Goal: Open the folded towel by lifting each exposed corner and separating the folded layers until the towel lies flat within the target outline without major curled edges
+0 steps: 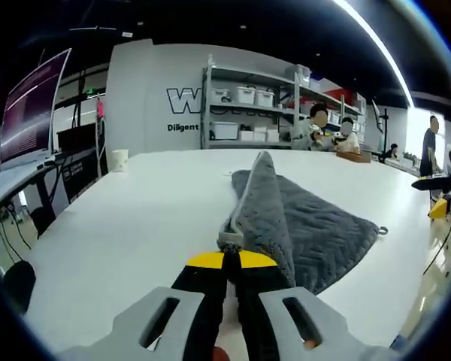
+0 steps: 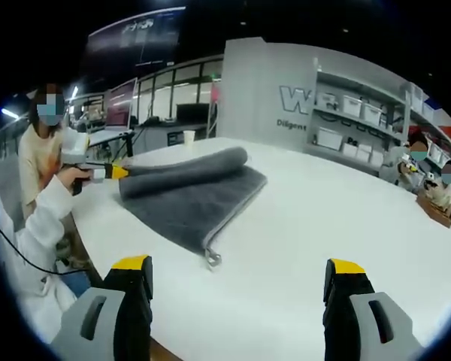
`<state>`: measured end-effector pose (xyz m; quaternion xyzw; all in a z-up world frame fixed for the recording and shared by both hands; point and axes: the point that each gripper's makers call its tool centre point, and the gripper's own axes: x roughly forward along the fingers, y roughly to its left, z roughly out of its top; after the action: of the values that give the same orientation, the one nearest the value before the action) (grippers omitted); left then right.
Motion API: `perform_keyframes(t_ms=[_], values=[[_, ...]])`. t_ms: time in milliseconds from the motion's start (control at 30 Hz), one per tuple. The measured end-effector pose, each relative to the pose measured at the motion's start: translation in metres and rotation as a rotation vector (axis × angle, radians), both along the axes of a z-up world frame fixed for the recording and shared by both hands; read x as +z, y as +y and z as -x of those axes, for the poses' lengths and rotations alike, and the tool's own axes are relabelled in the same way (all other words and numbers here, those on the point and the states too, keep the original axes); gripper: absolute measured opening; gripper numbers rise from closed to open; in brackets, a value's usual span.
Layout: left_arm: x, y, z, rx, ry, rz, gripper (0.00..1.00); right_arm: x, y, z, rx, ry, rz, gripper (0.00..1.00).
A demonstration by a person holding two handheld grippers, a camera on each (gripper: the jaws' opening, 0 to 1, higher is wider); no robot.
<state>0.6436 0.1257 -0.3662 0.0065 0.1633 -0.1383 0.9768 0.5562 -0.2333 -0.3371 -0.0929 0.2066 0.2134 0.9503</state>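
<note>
Left gripper [image 1: 229, 244]: in the left gripper view we find its yellow-tipped jaws closed together on an edge of the grey towel [image 1: 308, 226]. From the clamped point a fold of the towel rises as a ridge, clear of the white table [image 1: 135, 210], and runs away from the jaws. On the far side of that ridge, the rest of the towel lies spread on the table. A small loop [image 1: 382, 230] sits at the towel's outer corner. Beyond the towel, near the table's far edge, stands a white cup [image 1: 119, 159]. Behind the table we note a shelf rack [image 1: 248, 105] with bins, against a grey wall, and seated people beside it. A monitor [image 1: 34, 105] stands off the table's side, past the cup.

Right gripper [image 2: 237, 289]: in the right gripper view its two jaws stand wide apart, holding nothing, above the table [image 2: 323, 210] and short of the towel [image 2: 188, 192]. The towel lies on the table with one edge rolled up into a long ridge on its far side. At the end of that ridge we see the left gripper [image 2: 119, 172] closed on the cloth, held by a hand [image 2: 74, 177] in a white sleeve. The loop [image 2: 213, 259] hangs at the towel corner nearest the right jaws. The cup [image 2: 189, 138] stands beyond the towel.
</note>
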Motion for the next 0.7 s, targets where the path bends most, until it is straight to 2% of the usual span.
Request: perform_keyframes(t_ms=[300,600,700], values=[[-0.006,0.006,0.005,0.020,0.029,-0.063,0.03,0.000,0.001,0.000,0.006,-0.001,0.000,0.94],[-0.016,0.016,0.013,0.047,0.069,-0.164,0.03,-0.002,0.002,-0.001,0.011,0.003,0.004,0.94],[-0.017,0.018,0.015,0.054,0.076,-0.175,0.03,-0.002,0.002,-0.001,0.013,0.003,0.005,0.94]])
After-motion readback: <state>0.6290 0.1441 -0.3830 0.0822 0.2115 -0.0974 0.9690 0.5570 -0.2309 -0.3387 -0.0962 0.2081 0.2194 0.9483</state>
